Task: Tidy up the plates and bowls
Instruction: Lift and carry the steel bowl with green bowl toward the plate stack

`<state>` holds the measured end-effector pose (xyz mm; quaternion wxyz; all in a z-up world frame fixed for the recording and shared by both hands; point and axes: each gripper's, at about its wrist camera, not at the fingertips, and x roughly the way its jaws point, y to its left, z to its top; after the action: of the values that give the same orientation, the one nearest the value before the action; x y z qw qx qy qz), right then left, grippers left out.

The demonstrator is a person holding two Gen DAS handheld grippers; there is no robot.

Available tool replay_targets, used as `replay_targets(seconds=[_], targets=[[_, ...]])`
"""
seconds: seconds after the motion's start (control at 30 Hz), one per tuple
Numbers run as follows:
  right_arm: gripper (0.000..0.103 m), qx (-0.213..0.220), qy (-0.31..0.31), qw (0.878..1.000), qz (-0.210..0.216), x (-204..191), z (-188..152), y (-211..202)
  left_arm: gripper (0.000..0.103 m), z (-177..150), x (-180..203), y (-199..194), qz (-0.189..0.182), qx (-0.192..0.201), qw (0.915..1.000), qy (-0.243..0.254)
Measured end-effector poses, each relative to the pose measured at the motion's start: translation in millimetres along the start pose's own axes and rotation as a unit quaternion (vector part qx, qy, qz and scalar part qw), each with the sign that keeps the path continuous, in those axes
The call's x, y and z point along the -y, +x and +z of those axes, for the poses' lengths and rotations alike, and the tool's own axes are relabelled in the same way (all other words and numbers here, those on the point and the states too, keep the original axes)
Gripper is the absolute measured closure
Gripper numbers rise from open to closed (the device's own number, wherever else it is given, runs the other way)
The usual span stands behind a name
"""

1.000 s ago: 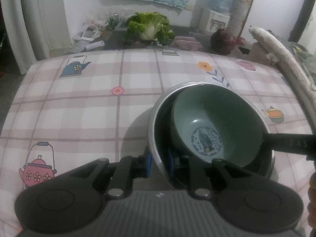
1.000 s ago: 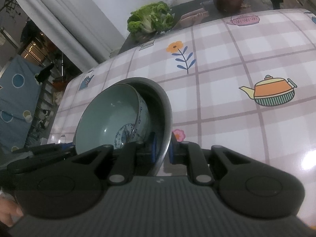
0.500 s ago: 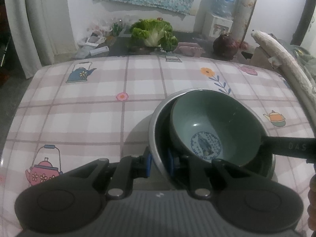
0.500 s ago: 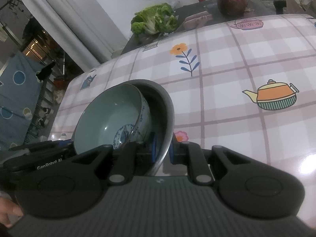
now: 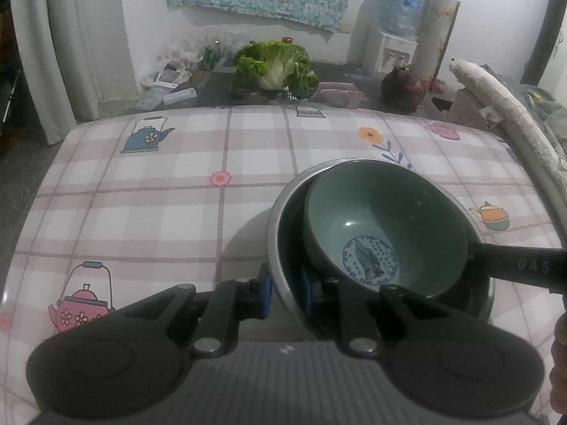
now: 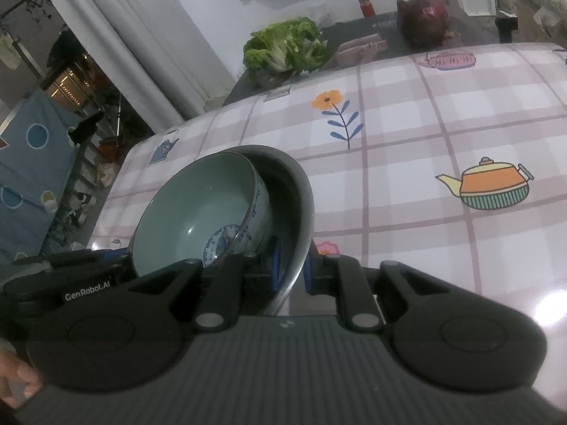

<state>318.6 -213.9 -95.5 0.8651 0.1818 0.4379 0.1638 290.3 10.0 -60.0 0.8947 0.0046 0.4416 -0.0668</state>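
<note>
Two hand-held grippers clamp opposite sides of a metal bowl above a desk covered in a pink plaid cloth printed with teapots and flowers. The left gripper is clenched on the bowl's near rim, one blue pad outside the wall and one inside. The right gripper grasps the same rim from the other side, its fingers likewise straddling the thin steel edge. A celadon ceramic bowl with a blue medallion on its floor sits tilted inside the metal one, leaning toward the right gripper's side. The nested pair is over the desk's near right part, seen from the left wrist; whether it rests on the cloth cannot be told. Beyond the far edge, on a dark surface, lie a head of leafy greens and a dark red round vegetable.
</note>
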Motion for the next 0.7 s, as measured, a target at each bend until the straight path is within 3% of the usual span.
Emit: replay_targets(seconds=[0.47,0.7], targets=[[0.09,0.016,-0.008,1.0,0.003,-4.6,2.4,-11.6,0.085,2.7,1.6,-14.6,-0.001,0.015,0.9999,0.0],[0.089,0.025,-0.013,1.0,-0.005,-17.3,-0.1,-37.0,0.086,0.1,0.1,-42.1,-0.016,0.028,0.9995,-0.005]])
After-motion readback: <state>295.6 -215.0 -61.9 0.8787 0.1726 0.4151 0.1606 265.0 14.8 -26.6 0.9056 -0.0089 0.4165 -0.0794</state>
